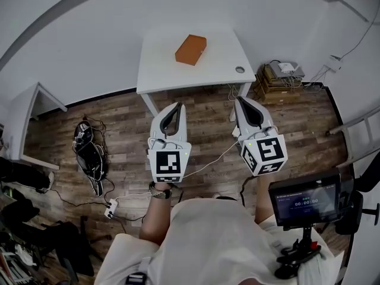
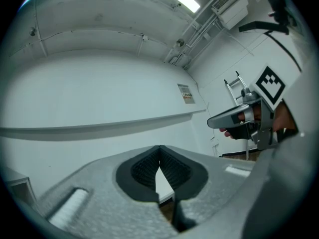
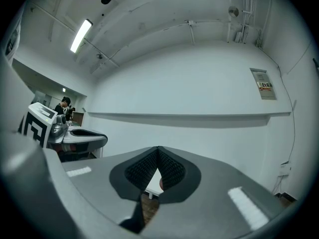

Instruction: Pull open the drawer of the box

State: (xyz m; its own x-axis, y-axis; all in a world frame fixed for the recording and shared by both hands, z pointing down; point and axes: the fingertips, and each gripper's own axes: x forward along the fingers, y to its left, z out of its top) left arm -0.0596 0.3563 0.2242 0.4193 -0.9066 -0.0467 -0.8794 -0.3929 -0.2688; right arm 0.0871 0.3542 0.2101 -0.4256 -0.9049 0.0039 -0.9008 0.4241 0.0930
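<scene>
**Wood floor, white bench, box apart from both grippers**

Brown wood-plank floor [image 1: 119,123] runs up to a white rectangular bench [image 1: 160,70] set against the white wall. An orange rectangular box [image 1: 190,49] lies near the bench's far edge. The left gripper [image 1: 175,107] and right gripper [image 1: 243,101] hang side by side over the floor, short of the bench. Each one's jaws are pressed together at the tips, pinching nothing.

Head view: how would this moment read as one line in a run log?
stage: not started | left gripper: shut, empty | right gripper: shut, empty | box: on table, untouched
</scene>
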